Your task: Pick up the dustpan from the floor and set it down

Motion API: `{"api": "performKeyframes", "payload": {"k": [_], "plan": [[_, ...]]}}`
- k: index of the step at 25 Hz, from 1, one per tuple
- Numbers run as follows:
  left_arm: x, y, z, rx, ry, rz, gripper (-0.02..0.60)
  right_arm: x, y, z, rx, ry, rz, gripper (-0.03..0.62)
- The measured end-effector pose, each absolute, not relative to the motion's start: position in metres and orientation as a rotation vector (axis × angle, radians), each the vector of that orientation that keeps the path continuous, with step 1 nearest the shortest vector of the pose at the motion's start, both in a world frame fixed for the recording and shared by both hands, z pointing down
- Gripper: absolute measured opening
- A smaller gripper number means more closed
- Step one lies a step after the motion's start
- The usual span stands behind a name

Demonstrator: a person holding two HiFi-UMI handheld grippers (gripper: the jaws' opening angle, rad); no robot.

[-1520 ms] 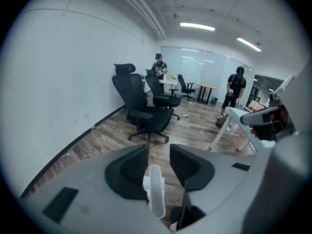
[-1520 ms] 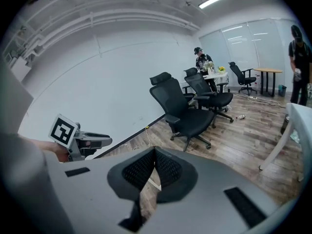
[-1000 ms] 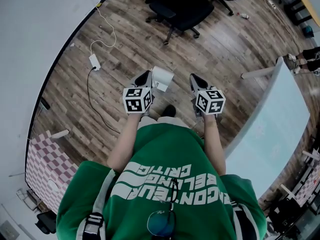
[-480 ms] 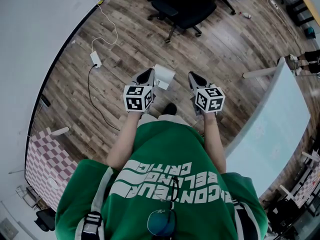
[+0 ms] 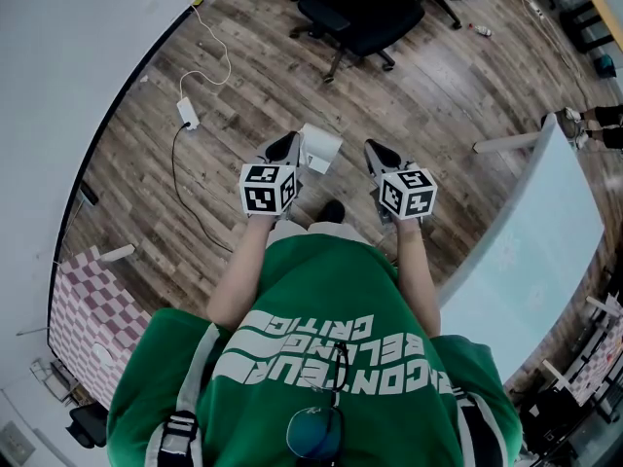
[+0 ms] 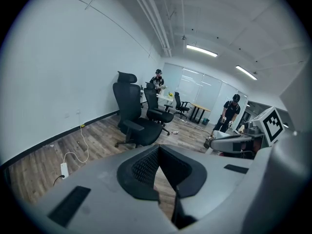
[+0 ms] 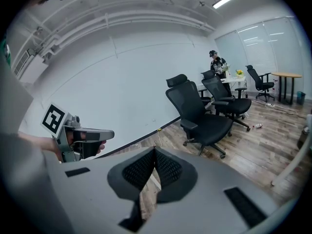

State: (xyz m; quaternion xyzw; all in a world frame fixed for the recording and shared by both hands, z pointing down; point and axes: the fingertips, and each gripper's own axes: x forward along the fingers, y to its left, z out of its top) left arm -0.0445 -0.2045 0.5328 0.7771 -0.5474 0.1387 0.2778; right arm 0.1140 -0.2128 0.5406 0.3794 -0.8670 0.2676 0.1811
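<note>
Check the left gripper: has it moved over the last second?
No. In the head view the left gripper keeps the same spacing to the white power adapter; only the whole view drifts slightly.

White letters are printed on the green shirt (image 5: 321,353). They are seen upside down, in three rows. Only bits can be read: "CRITIC" in one row and "EUR" in another. Black and white square marks, with no letters, are shown on the cube (image 5: 267,190) of the left claw (image 5: 282,150) and on the cube (image 5: 407,193) of the right claw (image 5: 378,152).
</note>
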Motion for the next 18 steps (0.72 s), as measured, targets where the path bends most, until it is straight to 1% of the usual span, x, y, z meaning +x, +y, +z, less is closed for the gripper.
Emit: {"api": "performKeyframes", "payload": {"k": [18], "plan": [[-0.047, -0.188, 0.537, 2.077, -1.467, 0.378, 0.003, 0.116, -0.203, 0.542, 1.083, -2.449, 0.755, 0.008]]}}
